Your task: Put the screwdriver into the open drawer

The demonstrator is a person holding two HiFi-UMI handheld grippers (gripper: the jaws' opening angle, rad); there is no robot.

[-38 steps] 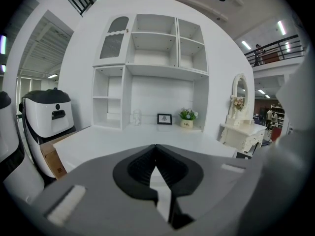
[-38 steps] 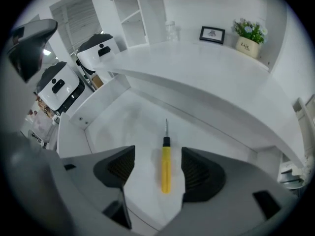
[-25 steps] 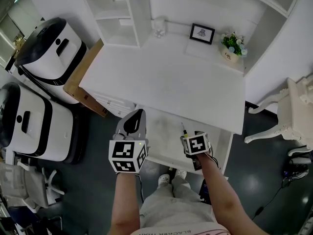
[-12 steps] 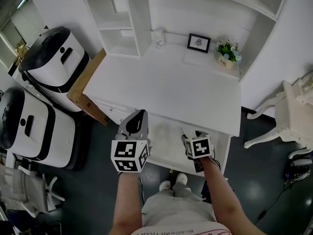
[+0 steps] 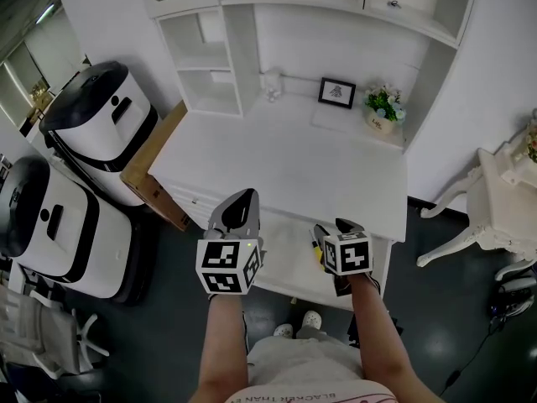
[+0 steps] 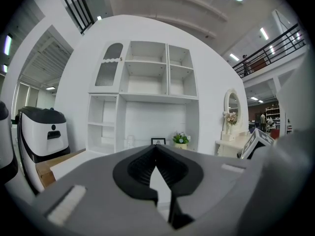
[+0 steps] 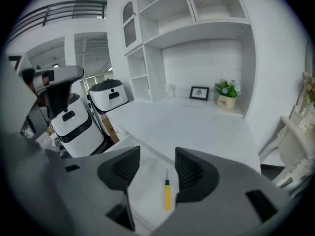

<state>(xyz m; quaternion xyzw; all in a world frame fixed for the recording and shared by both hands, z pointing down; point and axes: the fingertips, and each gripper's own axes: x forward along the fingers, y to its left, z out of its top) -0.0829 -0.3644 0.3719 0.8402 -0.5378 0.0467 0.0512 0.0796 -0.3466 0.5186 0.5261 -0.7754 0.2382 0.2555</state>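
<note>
My right claw (image 7: pixel 157 167) hung released above the open drawer (image 5: pixel 281 254). Its jaws had just been closing a little but stood apart, pressing on nothing. The screwdriver (image 7: pixel 167 196) lay flat on the drawer's white floor beneath that claw. It showed through the gap between the jaws, yellow handle toward me and thin tip pointing ahead toward the desk (image 5: pixel 285 158). My left claw (image 6: pixel 156 151), level beside the right one, was clenched on nothing, its tips touching.

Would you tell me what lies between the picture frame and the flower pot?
Nothing; bare white desk separates the picture frame from the flower pot, clearest in the right gripper view.
</note>
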